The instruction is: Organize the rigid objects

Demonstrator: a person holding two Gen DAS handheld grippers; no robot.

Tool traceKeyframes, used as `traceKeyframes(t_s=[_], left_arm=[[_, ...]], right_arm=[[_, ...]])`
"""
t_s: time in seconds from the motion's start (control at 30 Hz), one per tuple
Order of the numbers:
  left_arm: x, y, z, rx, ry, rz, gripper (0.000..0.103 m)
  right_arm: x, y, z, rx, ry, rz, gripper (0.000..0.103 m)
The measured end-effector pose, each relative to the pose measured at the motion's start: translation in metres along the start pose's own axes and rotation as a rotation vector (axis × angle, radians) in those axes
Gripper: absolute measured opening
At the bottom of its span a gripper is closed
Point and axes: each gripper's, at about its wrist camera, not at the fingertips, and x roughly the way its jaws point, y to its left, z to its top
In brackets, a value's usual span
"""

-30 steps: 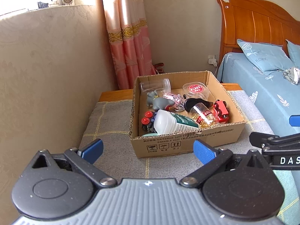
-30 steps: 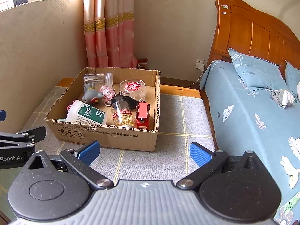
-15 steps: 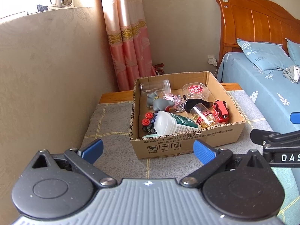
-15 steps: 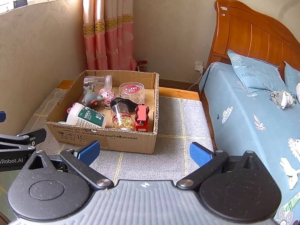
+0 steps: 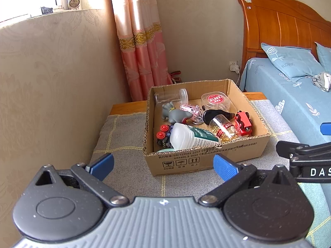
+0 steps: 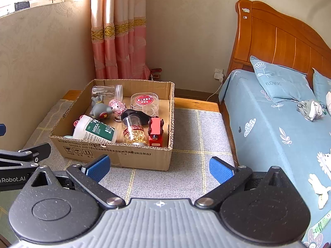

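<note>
Your corrugated cardboard box point(image 6: 132, 157) sits on a grey checked woven mat point(image 6: 186, 177) beside the blue-sheeted bed point(image 6: 279, 144); your left gripper point(image 5: 163, 166) and right gripper point(image 6: 159, 168) both gape, empty.

We read "MEDICAL" on the bottle point(image 6: 94, 131), "FLOWERS" on the pillow point(image 6: 277, 80) – and, beside our fingers, "DAS" and "Robot.AI" on the other grippers' arms.
</note>
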Motion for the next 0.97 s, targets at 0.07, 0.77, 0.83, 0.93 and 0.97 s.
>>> traceKeyframes(t_s=[0.07,0.77,0.83,0.93,0.97], left_arm=[[-0.0001,0.0001,-0.0002,-0.001,0.001,-0.001,0.102],[-0.0006,0.0032,-0.0002,-0.007,0.002,0.002,0.102],[-0.0009,0.0031,-0.0003,-0.007,0.003,0.003,0.102],[-0.002,0.0027,-0.0002,-0.005,0.002,0.002,0.102],[-0.0025,0.0024,-0.0003,-0.004,0.002,0.002,0.102]], right_arm=[[0.0002,0.0001,0.0002,0.0,0.001,0.002,0.103],[-0.0031,0.0004,-0.0011,-0.004,-0.004,0.001,0.103],[-0.0032,0.0005,-0.0012,-0.004,-0.005,0.0,0.103],[-0.0038,0.0003,-0.0014,-0.004,-0.007,-0.001,0.103],[-0.0039,0.0001,-0.0015,-0.003,-0.006,-0.001,0.103]])
